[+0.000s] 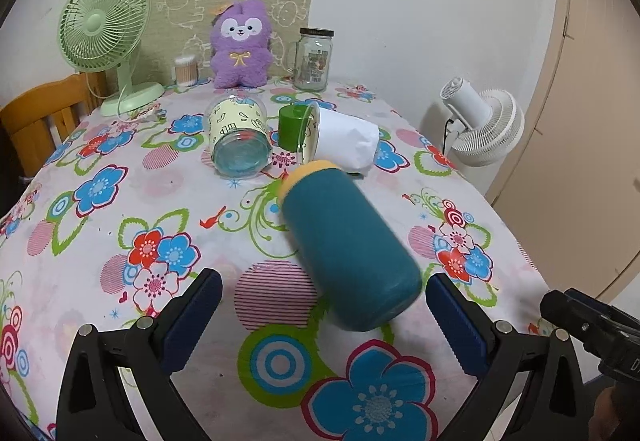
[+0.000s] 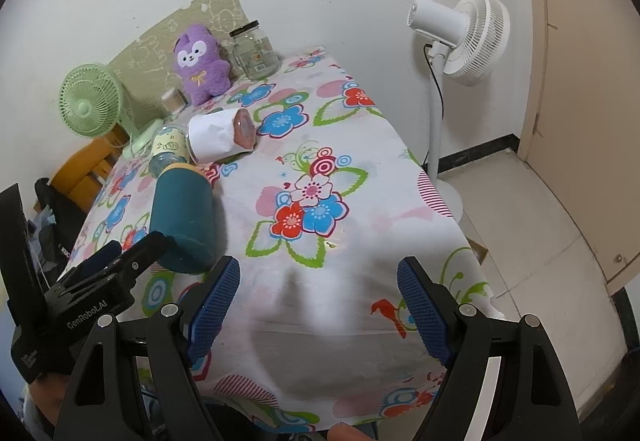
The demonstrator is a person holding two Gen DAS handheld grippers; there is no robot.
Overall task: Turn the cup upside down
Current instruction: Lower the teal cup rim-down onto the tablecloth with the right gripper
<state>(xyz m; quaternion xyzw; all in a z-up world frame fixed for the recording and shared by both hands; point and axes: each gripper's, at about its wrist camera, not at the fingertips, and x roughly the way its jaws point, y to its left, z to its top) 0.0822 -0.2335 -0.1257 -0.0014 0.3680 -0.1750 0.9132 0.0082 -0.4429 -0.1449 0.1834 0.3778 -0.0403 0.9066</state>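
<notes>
So, what I see from my two little cameras:

Teal cup: the big teal cup [image 1: 348, 245] lies on its side on the flowery tablecloth [image 1: 120, 209]. Its yellow end points away from me, toward the other cups. Its flat teal end points at me.

Left gripper: my left gripper [image 1: 324, 299] is spread wide. The flat end of the teal cup sits between the two blue pads [image 1: 196, 313]. I cannot tell if the right pad touches the cup. The left pad is well apart from it.

Right gripper: my right gripper [image 2: 319, 295] is spread wide too. It holds nothing. Only tablecloth shows between its fingers. It hangs over the near edge of the table, to the right of the teal cup.

Clear cup: a see-through cup with a yellow picture wrap [image 1: 239, 139] lies on its side, just past the teal cup.

White cup: a cup wrapped in white paper [image 1: 340, 140] lies on its side too, near the yellow end of the teal cup. A small green cup [image 1: 292, 126] sits right by its open mouth.

Back of the table: a purple plush toy [image 1: 239, 45], a glass jar [image 1: 313, 59] with a dark lid, a tub of cotton swabs [image 1: 186, 70] and a green fan [image 1: 105, 29].

Beside the table: a white fan [image 2: 464, 37] stands on the floor.
</notes>
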